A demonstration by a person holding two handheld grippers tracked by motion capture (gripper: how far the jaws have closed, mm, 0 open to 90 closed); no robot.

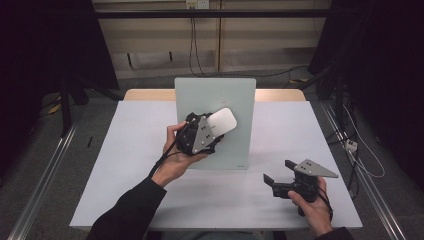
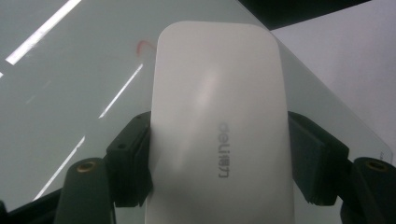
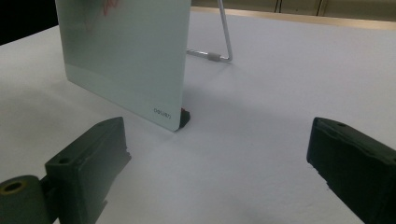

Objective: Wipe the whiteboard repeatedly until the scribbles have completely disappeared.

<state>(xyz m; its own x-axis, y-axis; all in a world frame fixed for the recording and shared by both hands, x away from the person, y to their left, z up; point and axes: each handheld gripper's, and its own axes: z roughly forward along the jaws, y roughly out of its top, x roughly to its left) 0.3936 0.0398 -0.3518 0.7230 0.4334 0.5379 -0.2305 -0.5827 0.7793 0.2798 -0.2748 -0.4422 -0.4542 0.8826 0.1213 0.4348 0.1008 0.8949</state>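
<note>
Nearest the person, the right gripper [image 1: 280,175] hovered low over the front right part of the white counter [image 1: 125,190], held in the right hand [image 1: 312,202]. Its fingers [image 3: 88,154] stood wide apart with nothing between them, and the bare counter showed in the gap in the right gripper view.

Farther in, at the middle of the counter, a pale green glass board [image 1: 235,92] stood nearly upright, leaning back on a thin metal stand [image 3: 224,42] behind it. A small dark foot [image 3: 184,117] sat under its lower corner, and faint red marks [image 3: 108,5] showed near its top edge.

The left hand [image 1: 177,150] held the left gripper [image 1: 215,131] up against the face of the board. Its fingers [image 2: 128,158] were clamped on the two long sides of a white eraser [image 1: 222,121], a rounded oblong block with grey lettering on its back. In the left gripper view the eraser [image 2: 219,116] lay flat against the glass, just below a short red stroke [image 2: 144,44] on the board. Whether the eraser actually pressed on the glass or sat just off it could not be told.
</note>
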